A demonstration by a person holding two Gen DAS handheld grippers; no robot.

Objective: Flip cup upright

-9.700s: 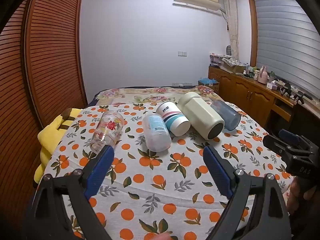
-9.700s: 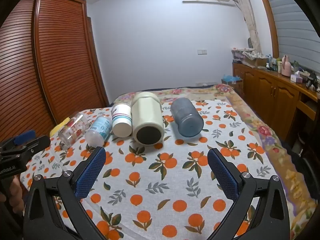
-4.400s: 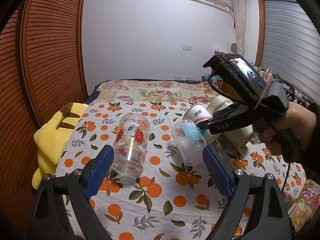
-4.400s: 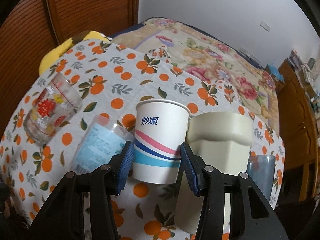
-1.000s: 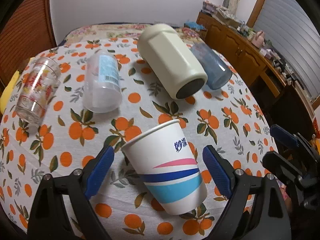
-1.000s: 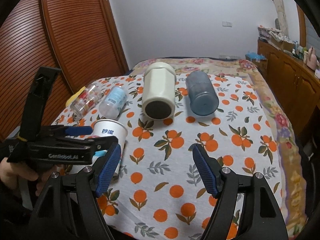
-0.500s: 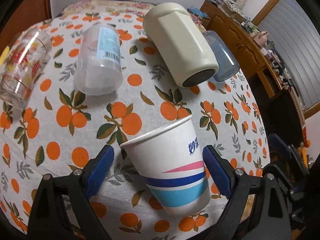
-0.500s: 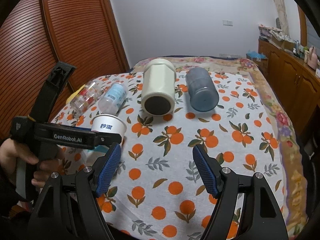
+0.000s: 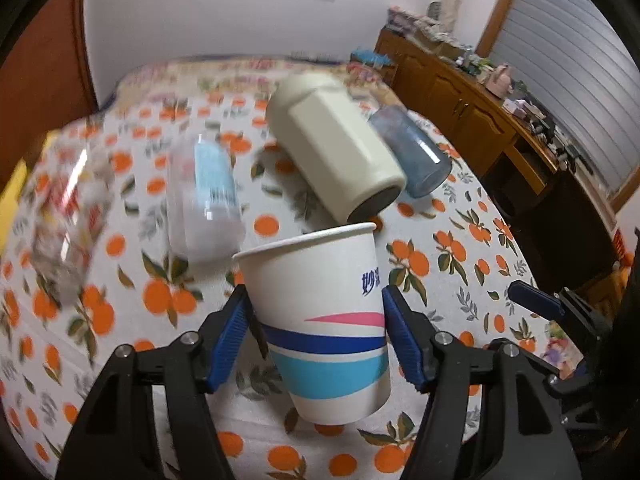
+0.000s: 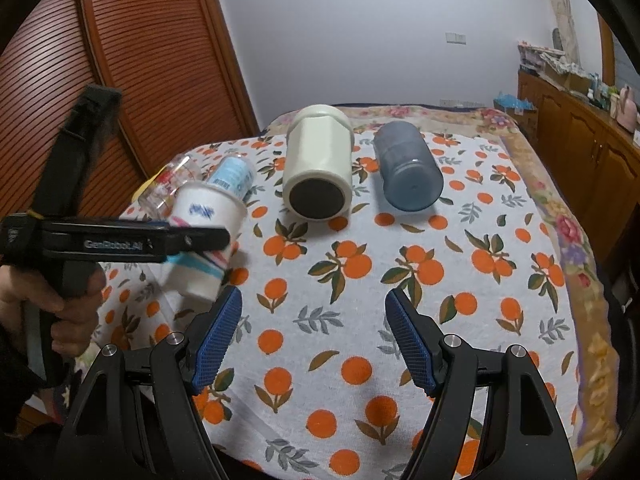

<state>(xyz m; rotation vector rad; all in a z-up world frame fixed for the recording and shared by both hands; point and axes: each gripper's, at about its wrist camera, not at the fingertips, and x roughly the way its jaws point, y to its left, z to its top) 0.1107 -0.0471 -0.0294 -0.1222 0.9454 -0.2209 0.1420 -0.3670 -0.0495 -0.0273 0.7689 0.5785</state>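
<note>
A white paper cup (image 9: 324, 320) with pink, navy and light-blue stripes stands mouth up between the blue pads of my left gripper (image 9: 316, 336), which is shut on its sides. The cup leans slightly and its base is just above or on the orange-print cloth (image 9: 452, 264). In the right wrist view the same cup (image 10: 204, 236) sits in the left gripper (image 10: 120, 242) at the left, blurred. My right gripper (image 10: 314, 340) is open and empty over the cloth's near middle.
Lying on their sides behind the cup: a printed clear glass (image 9: 68, 216), a frosted plastic cup (image 9: 204, 196), a cream canister (image 9: 336, 160) and a blue-grey tumbler (image 9: 408, 156). A wooden wardrobe (image 10: 132, 52) is left; a cluttered sideboard (image 9: 500, 108) is right.
My left gripper has closed onto the paper cup and tipped up, so the cup now looks more upright. My right gripper has stayed open and still.
</note>
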